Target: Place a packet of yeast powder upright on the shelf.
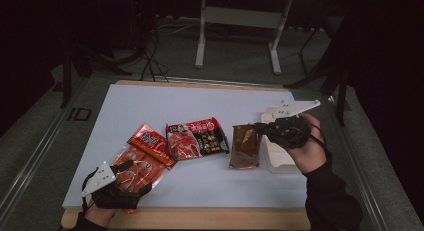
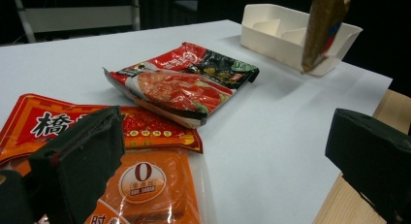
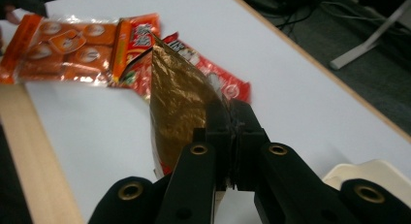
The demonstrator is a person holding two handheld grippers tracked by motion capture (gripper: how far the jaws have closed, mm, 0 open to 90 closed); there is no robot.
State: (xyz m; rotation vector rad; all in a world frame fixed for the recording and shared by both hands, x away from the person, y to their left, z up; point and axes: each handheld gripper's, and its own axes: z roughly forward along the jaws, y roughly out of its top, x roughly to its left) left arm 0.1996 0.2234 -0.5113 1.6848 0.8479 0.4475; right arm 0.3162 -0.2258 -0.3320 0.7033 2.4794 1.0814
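Note:
My right gripper is shut on the edge of a brown foil packet, which hangs lifted off the table; the same brown packet stands pinched between its jaws, and it shows hanging as the brown packet beside the tray. A white compartment tray sits under my right hand. My left gripper rests open at the table's front left, its jaws over an orange snack packet. A red and black packet lies mid-table.
The white table top has bare room at the back and front middle. Its wooden front edge runs along the bottom. A white desk frame stands on the floor behind. The white tray has dividers inside.

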